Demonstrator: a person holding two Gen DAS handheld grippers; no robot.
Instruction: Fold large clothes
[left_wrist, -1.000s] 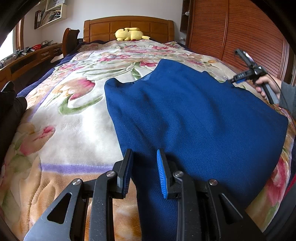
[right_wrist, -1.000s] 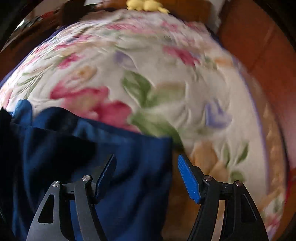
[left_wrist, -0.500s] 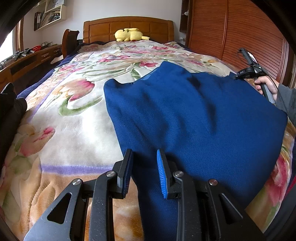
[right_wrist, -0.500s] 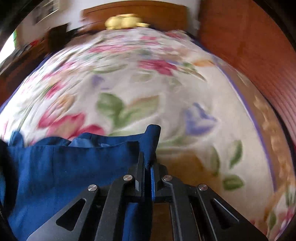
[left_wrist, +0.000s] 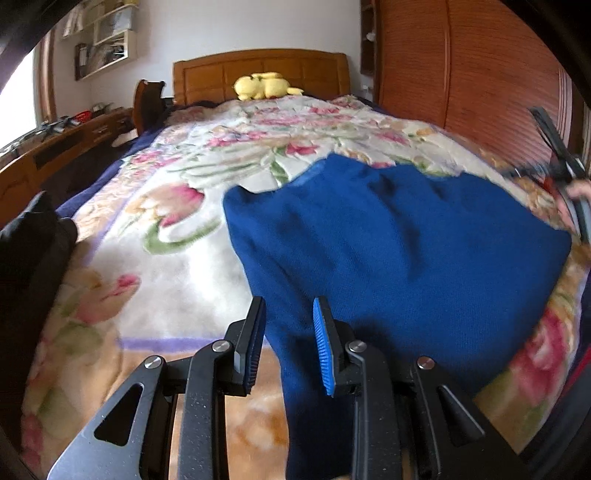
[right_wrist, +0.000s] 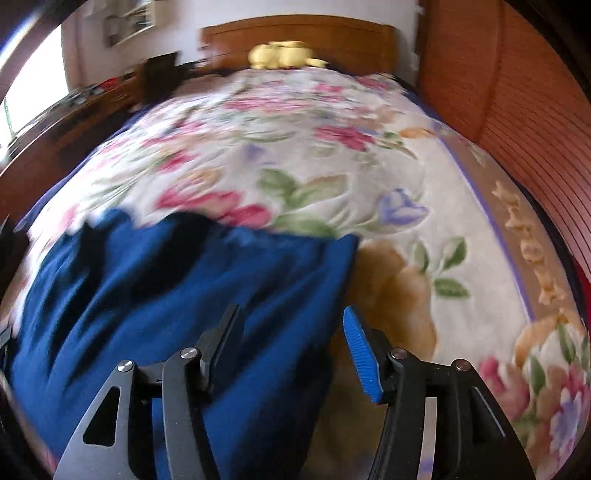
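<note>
A large dark blue knit garment (left_wrist: 388, 251) lies spread on the floral blanket (left_wrist: 177, 236) of a bed. My left gripper (left_wrist: 286, 343) is open above the garment's near left edge, holding nothing. In the right wrist view the same garment (right_wrist: 177, 302) fills the lower left, its right edge running down toward the fingers. My right gripper (right_wrist: 293, 347) is open wide and empty, straddling that right edge. The right gripper also shows blurred in the left wrist view (left_wrist: 554, 162), at the garment's far right side.
A yellow plush toy (left_wrist: 264, 85) lies by the wooden headboard (left_wrist: 258, 70). A wooden wardrobe (left_wrist: 461, 74) runs along the bed's right side. A desk (left_wrist: 55, 147) and chair stand left of the bed. A dark cloth pile (left_wrist: 29, 251) sits at the left edge.
My right gripper, shut on the garment's corner half a second ago, has opened and pulled back toward me; the corner now lies on the blanket. My left gripper stayed open in place.
</note>
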